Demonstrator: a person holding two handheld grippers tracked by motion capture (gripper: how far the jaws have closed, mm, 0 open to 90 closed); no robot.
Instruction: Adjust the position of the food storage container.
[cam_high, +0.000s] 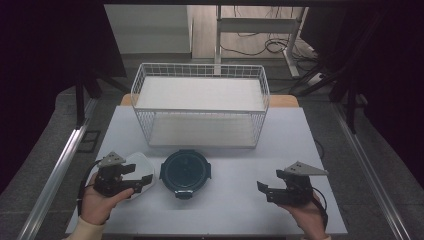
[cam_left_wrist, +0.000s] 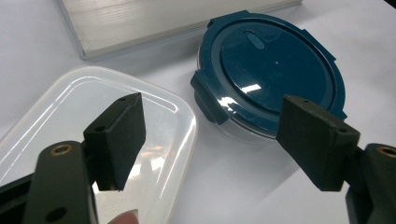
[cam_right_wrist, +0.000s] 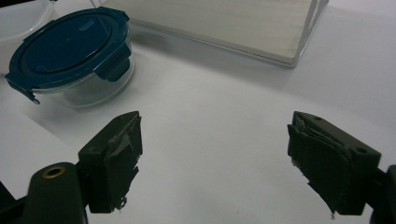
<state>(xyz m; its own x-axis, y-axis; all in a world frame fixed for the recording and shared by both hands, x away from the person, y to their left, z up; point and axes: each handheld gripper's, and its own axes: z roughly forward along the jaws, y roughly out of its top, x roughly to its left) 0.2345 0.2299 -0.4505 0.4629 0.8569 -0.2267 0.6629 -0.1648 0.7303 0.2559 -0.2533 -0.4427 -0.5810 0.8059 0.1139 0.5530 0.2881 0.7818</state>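
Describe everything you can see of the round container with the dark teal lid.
The round container has a clear, glass-like bowl under a dark teal plastic lid with snap flaps around the rim and a small oval vent on top. The lid is on and it stands upright on the white table, in front of the wire shelf, beside a clear rectangular container. Neither gripper touches it.

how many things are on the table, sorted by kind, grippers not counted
round containers with dark blue lid: 1
clear plastic containers: 1
white wire baskets: 1
total: 3
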